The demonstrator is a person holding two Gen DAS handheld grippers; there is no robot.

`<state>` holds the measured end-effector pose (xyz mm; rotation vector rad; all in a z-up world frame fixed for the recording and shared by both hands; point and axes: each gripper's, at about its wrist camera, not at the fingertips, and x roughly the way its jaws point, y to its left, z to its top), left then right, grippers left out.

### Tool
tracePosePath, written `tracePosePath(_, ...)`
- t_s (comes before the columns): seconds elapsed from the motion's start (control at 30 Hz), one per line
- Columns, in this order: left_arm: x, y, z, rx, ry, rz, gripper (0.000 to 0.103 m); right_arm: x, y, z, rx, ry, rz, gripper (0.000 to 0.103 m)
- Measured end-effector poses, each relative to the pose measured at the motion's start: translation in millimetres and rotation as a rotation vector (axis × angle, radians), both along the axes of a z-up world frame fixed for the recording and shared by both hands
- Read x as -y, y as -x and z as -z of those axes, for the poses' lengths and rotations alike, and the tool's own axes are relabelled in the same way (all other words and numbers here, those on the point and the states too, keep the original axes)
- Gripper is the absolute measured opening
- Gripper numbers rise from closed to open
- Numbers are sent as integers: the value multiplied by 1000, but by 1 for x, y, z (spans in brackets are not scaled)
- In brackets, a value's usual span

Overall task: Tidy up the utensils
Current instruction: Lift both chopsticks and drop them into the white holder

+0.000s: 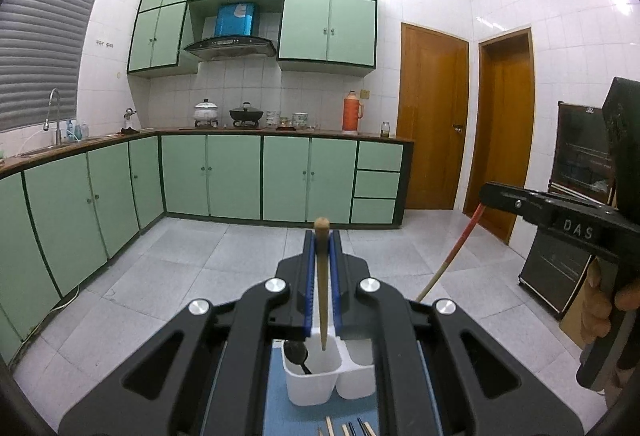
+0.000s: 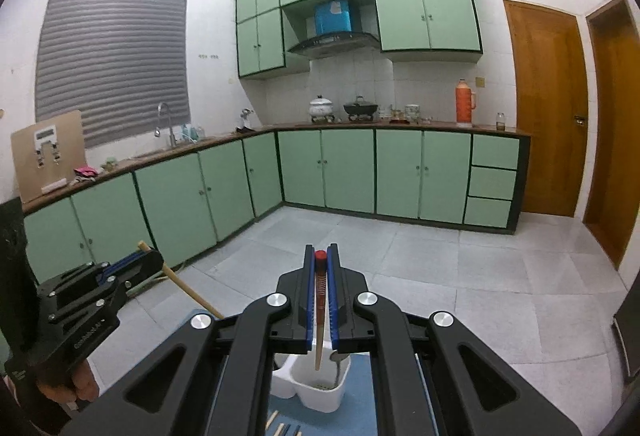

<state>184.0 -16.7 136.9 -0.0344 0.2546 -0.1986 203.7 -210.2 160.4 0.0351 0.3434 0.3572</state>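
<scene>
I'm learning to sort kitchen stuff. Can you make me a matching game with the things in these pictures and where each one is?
Things:
1. plain wooden chopstick
2. red-topped chopstick
3. dark spoon
4. orange flask

Places:
A. on the far counter, by the wooden door
B. inside the white holder
C. pinched in the left gripper
D. pinched in the right gripper

Pairs: 1-C, 2-D, 3-B, 4-A

A plain chopstick [image 1: 322, 276] and a red-tipped one [image 2: 319, 300] are hanging above the white caddy [image 1: 316, 380] holding a spoon [image 1: 296, 352].
</scene>
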Motion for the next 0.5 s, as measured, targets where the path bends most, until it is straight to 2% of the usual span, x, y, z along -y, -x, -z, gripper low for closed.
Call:
tracePosePath(0.2,11,-33,32,-11,-21,-9,6,-6,-32,39,-73,-18,-7,6)
tracePosePath(0.3,16,-43,48,-36,-49,0,6,-10,-39,56,-106,-29,-24,6)
tracePosePath(0.5,14,-53,67,-109,-56,19,7,-18,-40,79,-159,0,-57,6)
